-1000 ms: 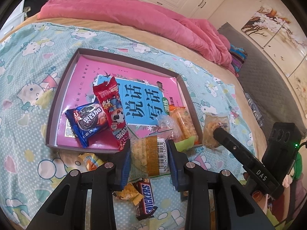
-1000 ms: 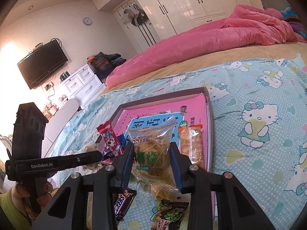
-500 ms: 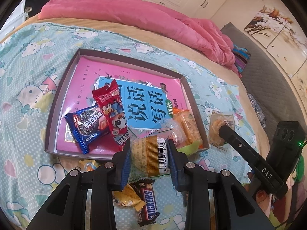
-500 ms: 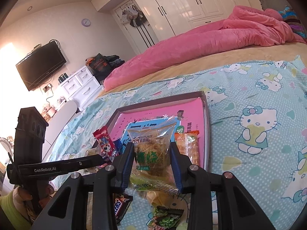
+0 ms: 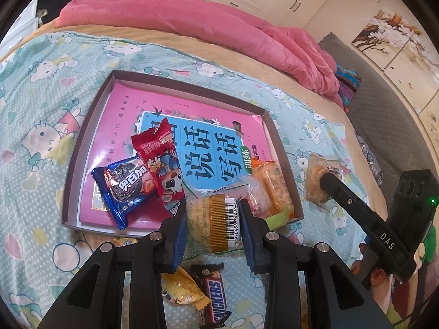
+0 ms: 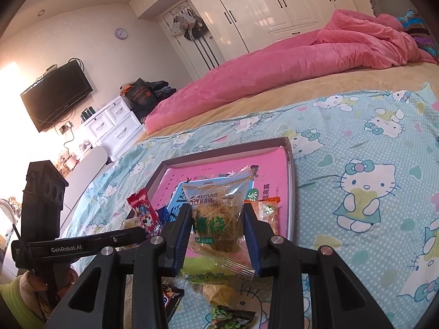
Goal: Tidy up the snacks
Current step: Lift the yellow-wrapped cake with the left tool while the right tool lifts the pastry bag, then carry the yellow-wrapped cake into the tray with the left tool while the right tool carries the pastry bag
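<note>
The left claw (image 5: 214, 226) is clenched on a barcoded snack pack (image 5: 212, 226), held above the near rim of the tray (image 5: 74, 161); the right claw (image 6: 216, 233) grips a clear packet with green print (image 6: 219, 213) at the same edge. Both look mid-delivery — next comes a short reach forward and a release over the tray's bare pink floor. Below the claws, a Snickers bar (image 5: 216, 298) waits on the cat-print bedsheet (image 5: 41, 104); beyond, a pink duvet (image 6: 274, 68) and white wardrobes (image 6: 274, 2).
</note>
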A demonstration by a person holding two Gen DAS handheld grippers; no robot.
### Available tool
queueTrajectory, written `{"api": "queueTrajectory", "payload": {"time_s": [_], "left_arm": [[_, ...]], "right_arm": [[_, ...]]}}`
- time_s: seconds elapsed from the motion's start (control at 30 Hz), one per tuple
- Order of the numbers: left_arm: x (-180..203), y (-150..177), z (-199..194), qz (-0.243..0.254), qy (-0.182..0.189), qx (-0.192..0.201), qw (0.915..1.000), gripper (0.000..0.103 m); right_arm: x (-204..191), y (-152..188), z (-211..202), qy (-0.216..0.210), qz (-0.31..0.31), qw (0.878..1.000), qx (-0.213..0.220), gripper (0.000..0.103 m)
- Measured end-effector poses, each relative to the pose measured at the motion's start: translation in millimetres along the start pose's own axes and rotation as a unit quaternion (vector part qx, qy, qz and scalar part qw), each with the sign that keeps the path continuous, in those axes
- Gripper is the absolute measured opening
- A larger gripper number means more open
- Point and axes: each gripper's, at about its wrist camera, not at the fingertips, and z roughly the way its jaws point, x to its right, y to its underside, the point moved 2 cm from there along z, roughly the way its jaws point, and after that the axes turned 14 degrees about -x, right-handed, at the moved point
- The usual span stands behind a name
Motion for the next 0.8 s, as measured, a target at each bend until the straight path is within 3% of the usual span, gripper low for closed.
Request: {"api": "queueTrajectory", "payload": {"time_s": [0.47, 0.8], "left_arm": [[-6, -5, 6, -0.007, -0.013, -0.001, 0.9999, 0.035], [-10, 1, 1, 0.009, -0.068, 0.012, 0.9976, 0.035]], "right_arm": [[11, -5, 4, 0.000, 0.016, 1.000, -0.001, 0.037], [16, -9, 9, 0.008, 0.019, 1.000, -0.002, 0.037]]}}
